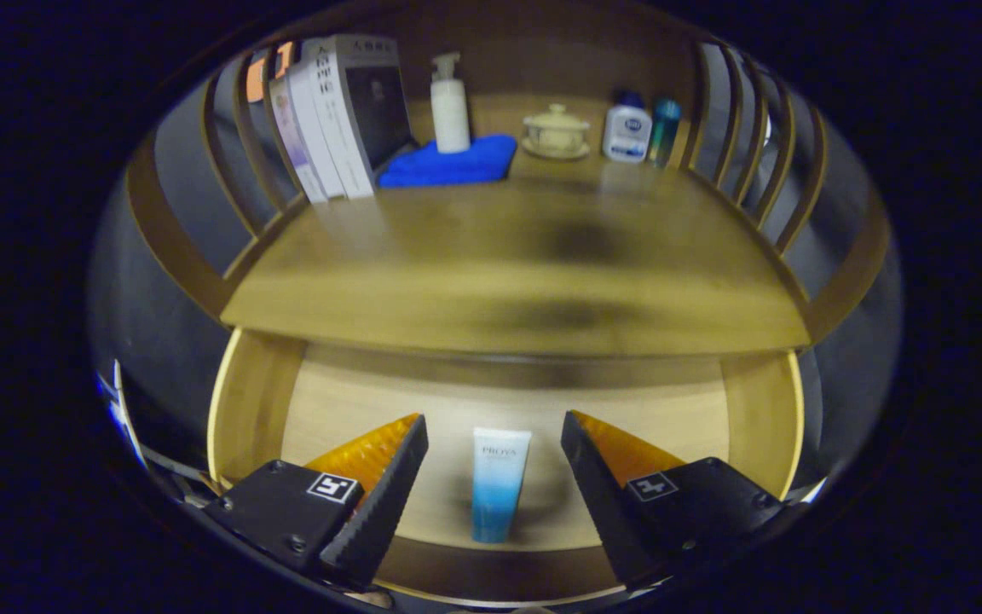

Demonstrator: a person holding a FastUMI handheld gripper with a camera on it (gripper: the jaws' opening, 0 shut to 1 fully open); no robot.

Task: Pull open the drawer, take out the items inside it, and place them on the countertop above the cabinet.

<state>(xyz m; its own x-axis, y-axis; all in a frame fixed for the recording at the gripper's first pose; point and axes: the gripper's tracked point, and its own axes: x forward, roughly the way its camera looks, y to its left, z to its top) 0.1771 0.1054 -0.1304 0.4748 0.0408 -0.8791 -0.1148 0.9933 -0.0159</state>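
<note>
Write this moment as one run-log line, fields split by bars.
drawer: open | tube: lying in drawer, between the jaws, untouched | gripper: open, over drawer | countertop: tube not yet there

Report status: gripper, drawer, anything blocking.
Gripper open, fingers either side of the tube, not touching. Drawer pulled open, tube lying inside. Countertop front bare; nothing in the way.

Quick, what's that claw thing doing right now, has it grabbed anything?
Gripper: open, holding nothing. Its fingers stand wide apart on either side of the tube lying in the pulled-open drawer, not touching it.
</note>
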